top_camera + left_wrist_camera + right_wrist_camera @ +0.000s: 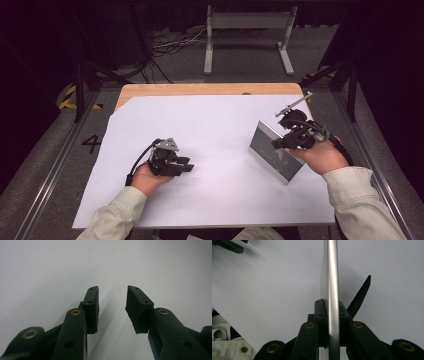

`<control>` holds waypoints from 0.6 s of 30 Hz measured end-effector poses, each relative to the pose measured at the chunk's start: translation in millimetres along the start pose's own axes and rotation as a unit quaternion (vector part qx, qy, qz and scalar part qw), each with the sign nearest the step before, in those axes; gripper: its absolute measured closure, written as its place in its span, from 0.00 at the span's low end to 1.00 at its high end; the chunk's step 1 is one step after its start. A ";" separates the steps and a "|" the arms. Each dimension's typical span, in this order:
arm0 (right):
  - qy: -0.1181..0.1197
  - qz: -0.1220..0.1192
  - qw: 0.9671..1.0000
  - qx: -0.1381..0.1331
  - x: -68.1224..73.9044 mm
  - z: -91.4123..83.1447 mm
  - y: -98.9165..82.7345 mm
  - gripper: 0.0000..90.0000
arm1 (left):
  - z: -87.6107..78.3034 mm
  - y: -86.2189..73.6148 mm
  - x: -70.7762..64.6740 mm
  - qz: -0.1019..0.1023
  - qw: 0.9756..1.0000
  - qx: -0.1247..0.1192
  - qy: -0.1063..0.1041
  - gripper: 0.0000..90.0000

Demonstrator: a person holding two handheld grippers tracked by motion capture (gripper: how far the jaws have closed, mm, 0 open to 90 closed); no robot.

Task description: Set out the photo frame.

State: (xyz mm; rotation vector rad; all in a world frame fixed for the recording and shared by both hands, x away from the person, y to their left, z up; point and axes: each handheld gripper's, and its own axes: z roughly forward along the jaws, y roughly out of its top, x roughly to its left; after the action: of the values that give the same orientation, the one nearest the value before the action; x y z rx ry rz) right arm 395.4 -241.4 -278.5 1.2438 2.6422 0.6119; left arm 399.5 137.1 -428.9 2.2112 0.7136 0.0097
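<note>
A silver-edged picture frame [270,155] with a dark face stands tilted on the white sheet [215,125] at the right. My right gripper [281,143] is shut on its upper right edge. In the right gripper view the jaws of that gripper [332,308] clamp the frame's thin metal edge [332,267], and the frame's black back stand [362,296] sticks out to the right. My left gripper [188,165] rests low over the sheet at the left, pointing right. Its jaws [112,310] are open with only white sheet between the pads.
The white sheet covers most of a wooden table [200,89]. Beyond the table are a grey metal stand [247,22] and loose cables [170,42] on the floor. The other gripper [229,245] shows at the top left of the right gripper view.
</note>
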 end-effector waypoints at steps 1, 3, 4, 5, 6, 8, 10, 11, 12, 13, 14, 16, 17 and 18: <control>0.003 -0.009 1.000 0.000 0.8 0.4 2.9 0.93 | -1.4 -1.1 0.4 -0.001 1.000 0.001 0.001 0.70; 0.004 -0.024 1.000 0.000 3.0 1.6 8.5 0.93 | -4.3 -4.3 1.2 -0.005 1.000 -0.003 0.004 0.70; 0.005 -0.028 1.000 0.001 3.9 2.0 10.6 0.93 | -6.1 -5.8 1.4 -0.008 1.000 -0.001 0.005 0.70; 0.006 -0.036 0.999 0.002 5.1 2.6 13.4 0.93 | -7.6 -7.6 1.8 -0.010 1.000 -0.003 0.007 0.70; 0.006 -0.045 0.999 0.001 7.2 3.5 16.6 0.93 | -8.6 -8.6 2.2 -0.010 1.000 -0.004 0.010 0.70; 0.008 -0.062 0.998 0.002 10.1 4.5 21.5 0.93 | -11.2 -11.8 2.4 -0.018 1.000 -0.006 0.011 0.70; 0.013 -0.076 0.997 0.001 12.9 5.9 26.7 0.93 | -14.2 -14.8 2.8 -0.023 1.000 -0.006 0.014 0.69; 0.014 -0.086 0.996 0.002 13.7 6.5 28.9 0.93 | -15.3 -16.1 3.3 -0.022 1.000 -0.007 0.014 0.69; 0.016 -0.093 0.995 0.002 14.7 7.2 31.0 0.93 | -16.8 -17.3 3.7 -0.022 1.000 -0.007 0.016 0.69; 0.020 -0.099 0.995 0.002 16.0 7.9 33.0 0.93 | -17.9 -18.4 3.9 -0.024 1.000 -0.008 0.018 0.69; 0.021 -0.104 0.994 0.003 17.1 8.6 34.9 0.93 | -18.9 -19.6 4.1 -0.025 0.999 -0.009 0.019 0.69; 0.022 -0.110 0.994 0.004 18.0 9.2 36.8 0.93 | -20.2 -21.1 4.1 -0.029 0.999 -0.009 0.019 0.69; 0.025 -0.118 0.993 0.005 19.5 10.3 39.4 0.93 | -20.9 -22.1 3.8 -0.033 0.999 -0.010 0.020 0.69; 0.029 -0.124 0.992 0.004 20.5 10.9 41.1 0.93 | -22.2 -23.2 4.3 -0.031 0.999 -0.009 0.020 0.69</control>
State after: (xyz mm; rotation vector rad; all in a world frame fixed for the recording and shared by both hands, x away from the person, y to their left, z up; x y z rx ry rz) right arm 414.4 -199.1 -270.3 0.8905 2.7889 0.6026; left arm 386.7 166.7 -430.8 2.1759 0.8016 0.0296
